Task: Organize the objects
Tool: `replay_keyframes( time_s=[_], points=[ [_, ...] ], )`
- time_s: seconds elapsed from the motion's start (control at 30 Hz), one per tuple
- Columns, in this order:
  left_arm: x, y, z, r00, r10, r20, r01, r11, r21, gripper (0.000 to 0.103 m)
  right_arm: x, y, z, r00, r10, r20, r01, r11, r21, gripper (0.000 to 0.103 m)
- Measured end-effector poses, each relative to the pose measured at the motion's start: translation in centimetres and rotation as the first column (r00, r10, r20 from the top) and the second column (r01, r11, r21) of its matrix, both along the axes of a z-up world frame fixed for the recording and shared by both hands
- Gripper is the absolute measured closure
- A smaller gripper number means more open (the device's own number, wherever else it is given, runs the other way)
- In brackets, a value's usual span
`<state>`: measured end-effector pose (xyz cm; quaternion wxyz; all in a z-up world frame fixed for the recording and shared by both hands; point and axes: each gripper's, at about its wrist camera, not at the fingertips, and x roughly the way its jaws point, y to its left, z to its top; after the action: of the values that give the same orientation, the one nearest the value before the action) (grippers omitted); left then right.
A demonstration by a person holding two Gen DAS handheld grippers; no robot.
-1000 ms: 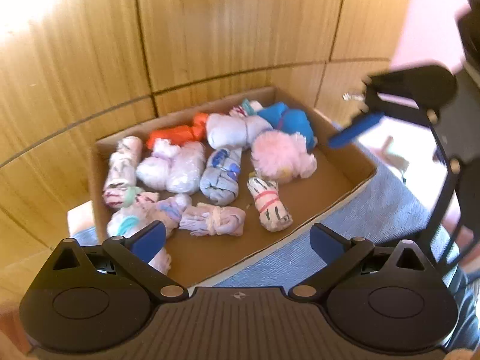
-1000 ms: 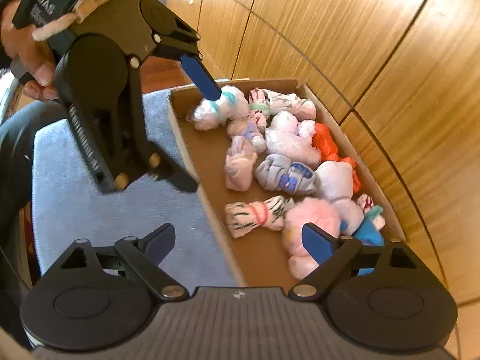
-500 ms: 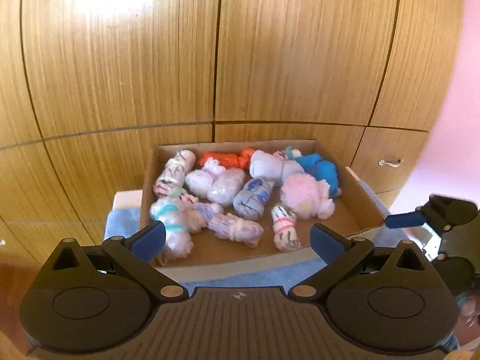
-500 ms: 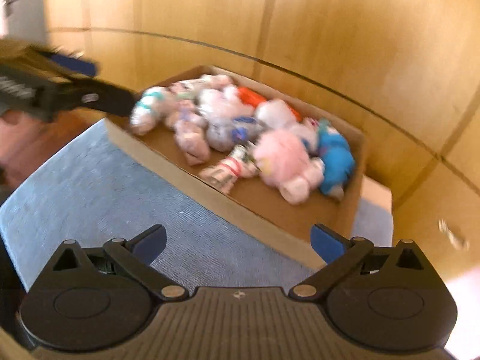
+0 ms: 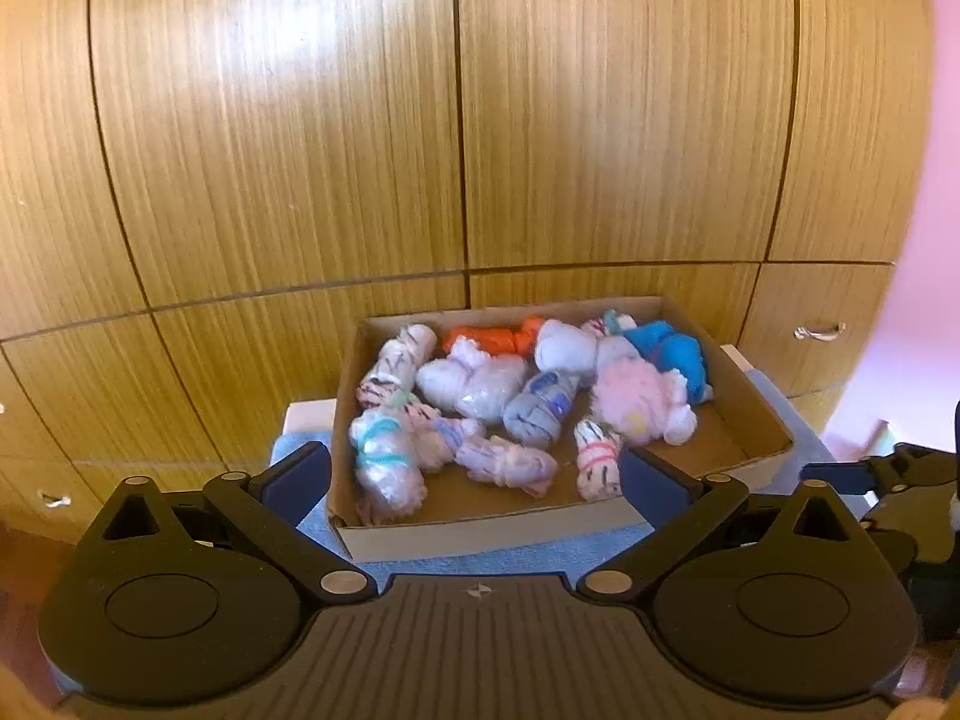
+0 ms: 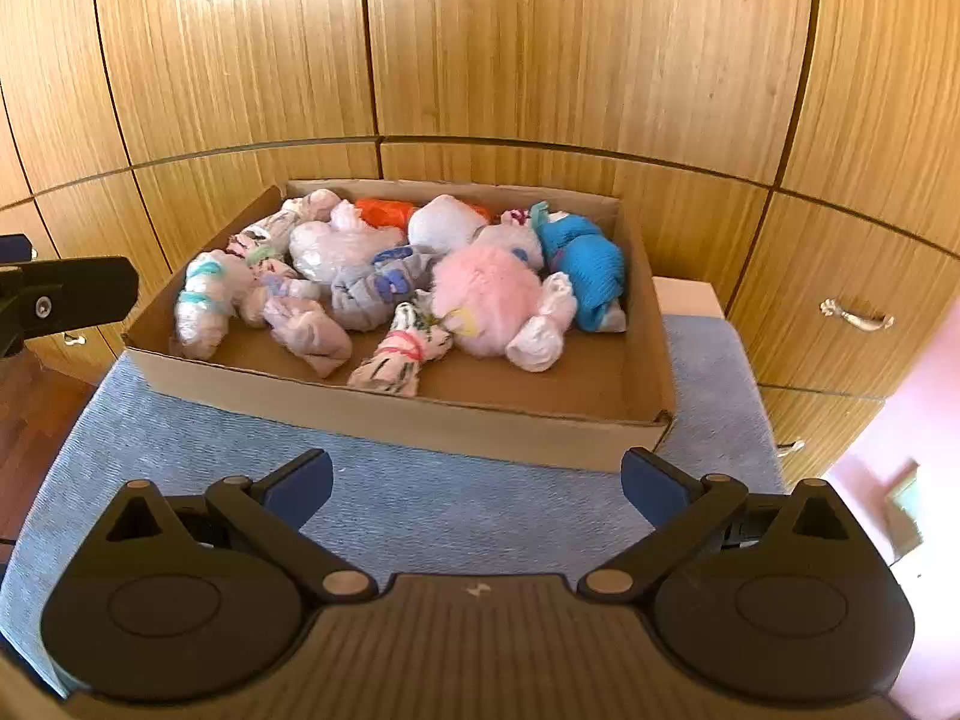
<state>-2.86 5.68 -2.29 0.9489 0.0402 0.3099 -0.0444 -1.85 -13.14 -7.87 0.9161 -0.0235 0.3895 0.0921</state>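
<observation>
Fingers of the right gripper (image 6: 474, 483) are spread to their widest, having just been opening, and nothing is held between them. Beyond, at twelve o'clock, a cardboard box (image 6: 396, 417) is seen on a blue cloth (image 6: 420, 504), filled with rolled sock bundles (image 6: 312, 330); a fluffy pink bundle (image 6: 486, 294) lies centre-right. The left gripper (image 5: 474, 483) is likewise held wide and empty, the same box (image 5: 480, 531) at twelve o'clock, wooden cabinet doors (image 5: 456, 120) behind.
</observation>
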Motion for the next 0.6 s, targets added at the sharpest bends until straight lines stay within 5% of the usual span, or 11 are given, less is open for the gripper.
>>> replay_keyframes(
  time_s=[0.6],
  points=[
    [-1.4, 1.0, 1.4, 0.996, -0.002, 0.085, 0.004, 1.000, -0.018, 0.000, -0.9, 1.5, 0.6, 0.998, 0.049, 0.037, -0.049, 0.999, -0.004, 0.001]
  ],
)
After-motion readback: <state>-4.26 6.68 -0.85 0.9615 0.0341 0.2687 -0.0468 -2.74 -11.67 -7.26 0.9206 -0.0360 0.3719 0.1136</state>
